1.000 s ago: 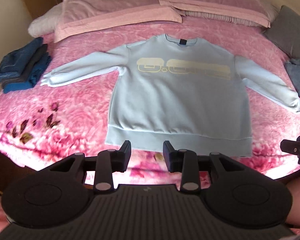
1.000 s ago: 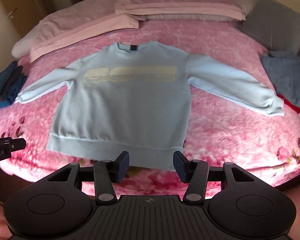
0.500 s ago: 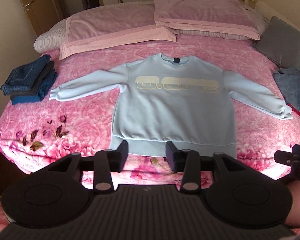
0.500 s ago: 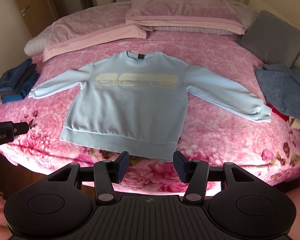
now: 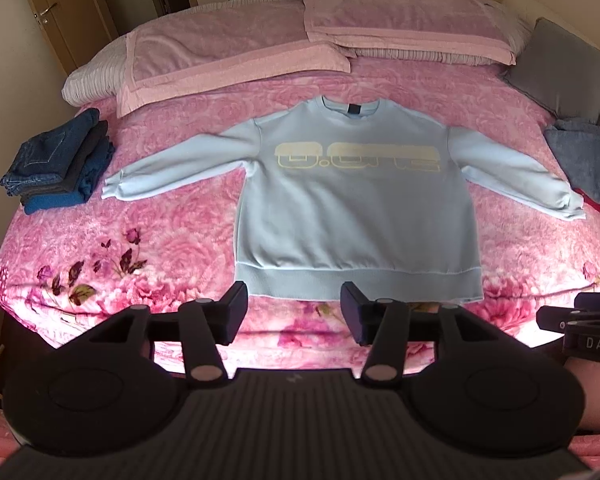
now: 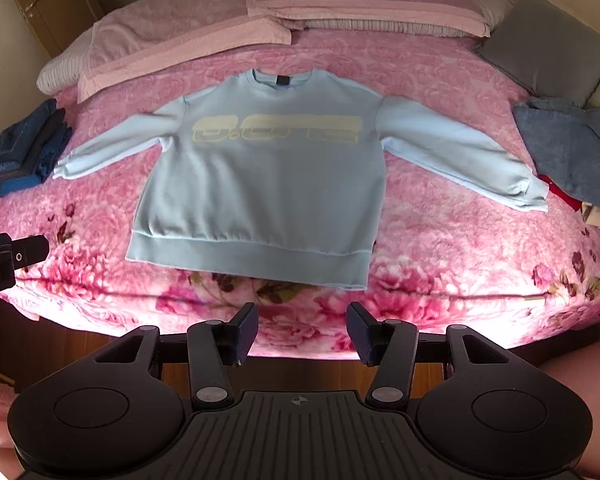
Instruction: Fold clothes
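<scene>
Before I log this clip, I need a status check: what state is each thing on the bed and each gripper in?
Light blue sweatshirt: unfolded, flat, front up, sleeves spread.
Stack of jeans: folded, piled at the bed's left edge.
Grey garment: crumpled, unfolded, at the right edge.
Pink pillows: lying at the bed's head.
Left gripper: open, empty.
Right gripper: open, empty.

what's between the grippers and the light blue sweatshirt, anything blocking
Nothing visible. The light blue sweatshirt lies flat on the pink floral bedspread, only bare bedspread before the open left gripper and right gripper. Folded jeans and grey clothes sit aside.
</scene>
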